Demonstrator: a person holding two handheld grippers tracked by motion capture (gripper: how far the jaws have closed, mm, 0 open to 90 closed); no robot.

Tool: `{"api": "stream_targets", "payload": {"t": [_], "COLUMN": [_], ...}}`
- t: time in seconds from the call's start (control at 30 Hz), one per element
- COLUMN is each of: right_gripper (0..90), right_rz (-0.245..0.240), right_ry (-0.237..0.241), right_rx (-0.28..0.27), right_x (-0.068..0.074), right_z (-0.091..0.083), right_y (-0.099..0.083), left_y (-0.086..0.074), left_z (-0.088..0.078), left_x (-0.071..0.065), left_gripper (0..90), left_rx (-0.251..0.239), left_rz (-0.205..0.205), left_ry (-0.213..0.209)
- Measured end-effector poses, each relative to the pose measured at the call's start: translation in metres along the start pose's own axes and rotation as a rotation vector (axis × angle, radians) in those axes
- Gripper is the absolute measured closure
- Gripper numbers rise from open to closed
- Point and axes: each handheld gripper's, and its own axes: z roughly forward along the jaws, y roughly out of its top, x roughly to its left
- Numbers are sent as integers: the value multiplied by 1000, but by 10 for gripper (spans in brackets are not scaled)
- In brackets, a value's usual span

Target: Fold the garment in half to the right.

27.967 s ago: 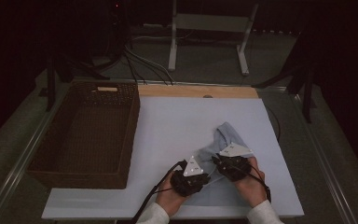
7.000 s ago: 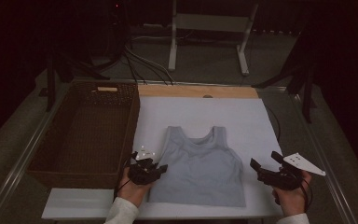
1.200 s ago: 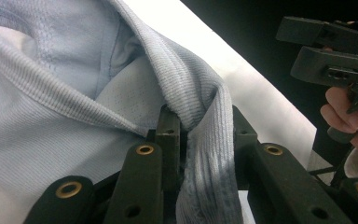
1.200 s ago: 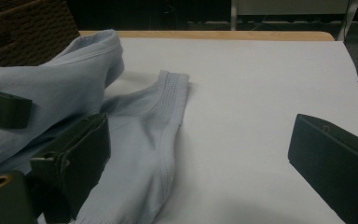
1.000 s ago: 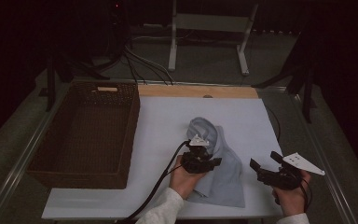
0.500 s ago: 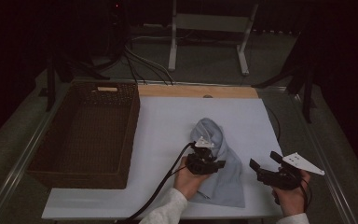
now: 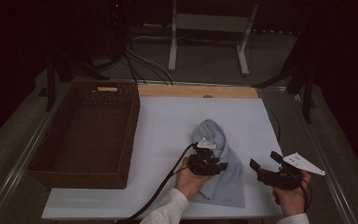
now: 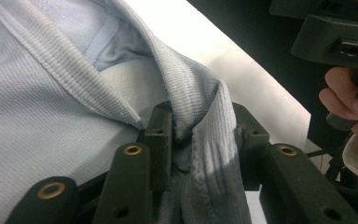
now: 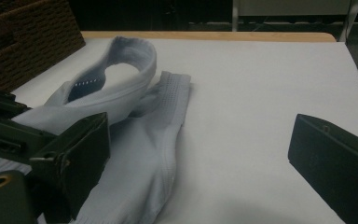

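Pale-blue top (image 7: 223, 179) folded lengthwise on tabletop (image 7: 168, 121), long axis near to far. Left tool (image 7: 208, 163) over its left edge, jaws just easing apart, hem fold between them. Right tool (image 7: 266, 164) released, empty, just right.

A pale blue top (image 7: 216, 163) lies folded over on the white surface (image 7: 168, 121). The left tool (image 7: 208, 163) rests on its near left part. The right tool (image 7: 266, 169) hovers just right of it, jaws apart. A wicker basket (image 7: 86, 130) sits left.
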Motion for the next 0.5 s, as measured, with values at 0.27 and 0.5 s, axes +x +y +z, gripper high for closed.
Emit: {"api": "stream_targets", "payload": {"t": [0.27, 0.5], "right_gripper": [60, 60], "right_rz": [0, 0], "right_ry": [-1, 0], "right_rx": [0, 0], "right_x": [0, 0], "right_z": [0, 0], "right_y": [0, 0], "left_y": [-1, -2], "left_z": [3, 4], "left_x": [0, -1], "left_gripper": [563, 534], "left_rx": [6, 11], "left_rz": [5, 18], "left_ry": [-16, -17]}}
